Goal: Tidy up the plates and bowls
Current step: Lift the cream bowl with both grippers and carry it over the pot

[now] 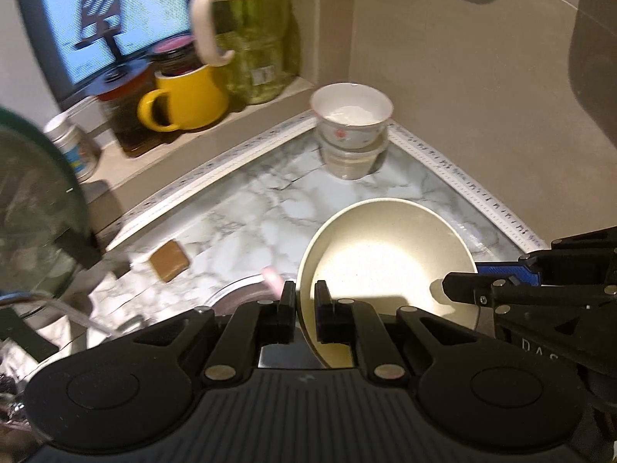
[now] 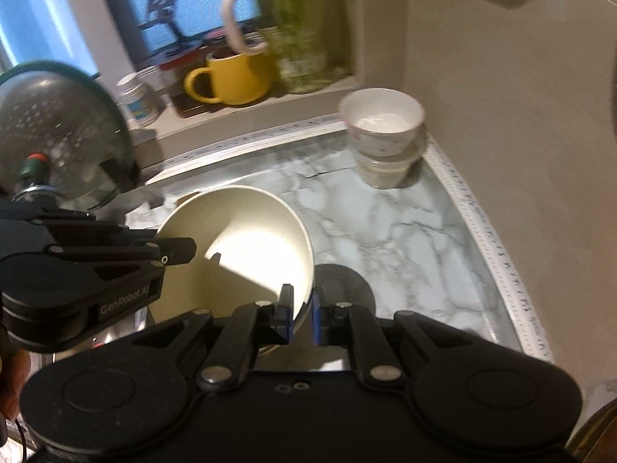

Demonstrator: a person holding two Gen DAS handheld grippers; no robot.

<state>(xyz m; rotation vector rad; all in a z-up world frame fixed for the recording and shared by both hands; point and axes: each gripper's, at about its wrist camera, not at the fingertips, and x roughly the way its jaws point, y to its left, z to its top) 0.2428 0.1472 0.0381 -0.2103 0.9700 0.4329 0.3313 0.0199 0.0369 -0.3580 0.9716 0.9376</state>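
**Ana:** Left gripper [image 1: 305, 305] is clamped on the near rim of the cream bowl [image 1: 385, 266]; its two fingers pinch the wall from inside and outside. Does the right one match?

**Ben:** Right gripper [image 2: 300, 314] is closed on the same cream bowl [image 2: 239, 247], on the opposite side of the rim, one pad inside, one outside. Both grip it at once.

**Ana:** Where is the bowl sitting?

**Ben:** It is lifted clear of the marble-patterned counter [image 2: 405, 223] and tilted, so its pale inside faces the cameras. A round shadow lies on the counter just beside it in the right wrist view.

**Ana:** Other dishes?

**Ben:** In the back corner, against the wall, a small white bowl with a red flower print [image 1: 351, 119] sits upright on top of a clear lidded container [image 1: 349, 160]. They are well apart from the held bowl.

**Ana:** On the window ledge I see a yellow mug [image 1: 185, 102], a tall green glass jar [image 1: 254, 50] with a white handle, a dark jar with a pink lid [image 1: 173, 54] and a small white bottle [image 1: 71, 142].

**Ben:** At far left a glass pot lid with a green rim [image 2: 65, 135] leans up, a colander visible through it. A small brown square pad [image 1: 169, 260] lies flat on the counter.
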